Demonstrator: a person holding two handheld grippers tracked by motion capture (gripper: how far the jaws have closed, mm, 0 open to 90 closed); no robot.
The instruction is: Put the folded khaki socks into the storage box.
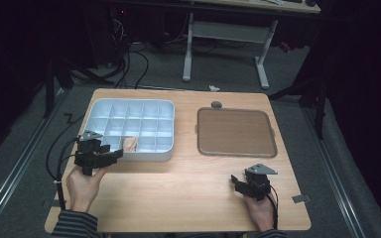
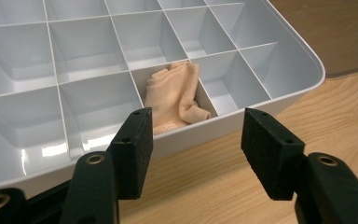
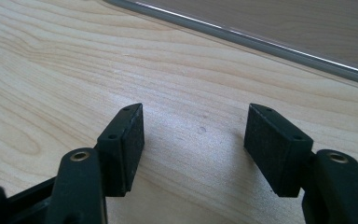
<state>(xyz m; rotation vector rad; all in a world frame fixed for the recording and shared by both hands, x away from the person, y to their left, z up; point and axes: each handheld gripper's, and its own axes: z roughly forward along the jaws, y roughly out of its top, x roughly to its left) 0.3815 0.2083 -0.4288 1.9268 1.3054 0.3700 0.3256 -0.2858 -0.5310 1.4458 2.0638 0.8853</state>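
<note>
A white divided organizer tray (image 1: 164,106) (image 2: 303,56) sits at the table's back left. A crumpled peach cloth (image 1: 130,144) (image 2: 175,95) lies in one compartment of its front row. My left gripper (image 1: 113,154) (image 2: 196,142) hovers just outside the tray's front wall, facing that compartment, open with nothing between its pads. My right gripper (image 1: 237,180) (image 3: 195,140) rests low over bare wood near the front right, open and empty. A brown flat tray (image 1: 235,131) (image 3: 279,23) lies beyond it.
Bare light wooden tabletop (image 1: 178,188) spans the front and middle. A small grey round thing (image 1: 216,104) sits at the table's far edge behind the brown tray. A white desk frame and cables stand on the floor beyond.
</note>
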